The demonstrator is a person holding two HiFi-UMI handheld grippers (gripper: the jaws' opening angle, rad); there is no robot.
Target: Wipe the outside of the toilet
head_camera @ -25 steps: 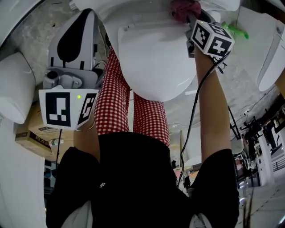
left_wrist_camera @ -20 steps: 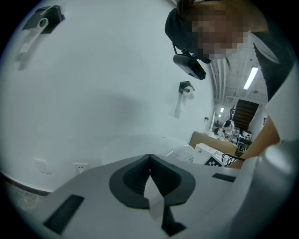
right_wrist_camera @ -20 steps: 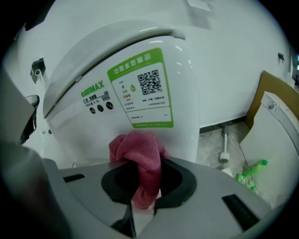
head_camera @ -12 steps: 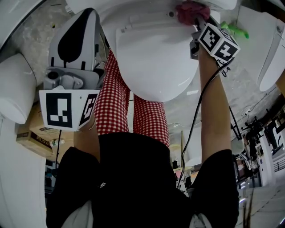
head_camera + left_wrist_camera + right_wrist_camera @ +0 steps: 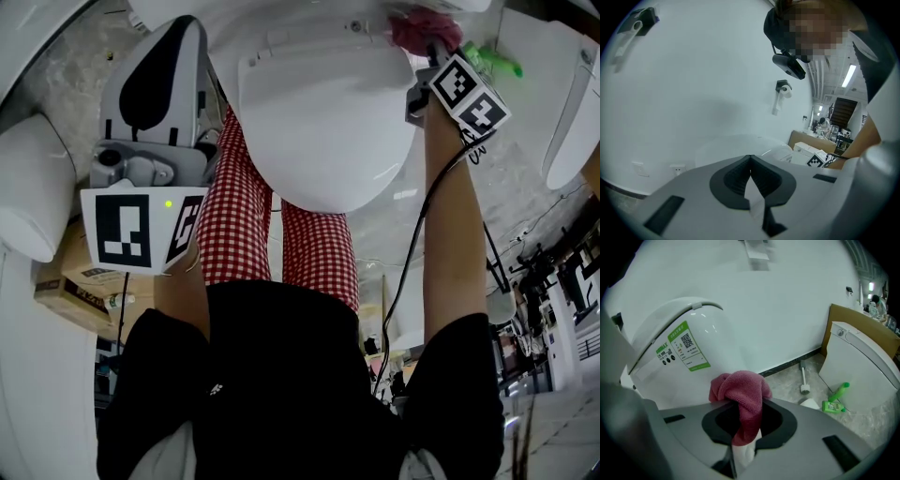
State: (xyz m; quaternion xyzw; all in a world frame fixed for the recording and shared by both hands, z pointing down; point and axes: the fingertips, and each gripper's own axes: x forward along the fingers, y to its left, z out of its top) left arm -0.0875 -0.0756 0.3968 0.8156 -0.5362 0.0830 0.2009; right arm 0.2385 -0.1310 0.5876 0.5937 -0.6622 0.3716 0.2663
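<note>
Right gripper clamped on pink cloth by toilet hinge end; left gripper jaws closed together, empty.

I log: toilet, glossy white; cloth, deep pink; trousers, red-and-white check; bottle, bright green; shirt, black; left hand-held gripper, grey.
</note>
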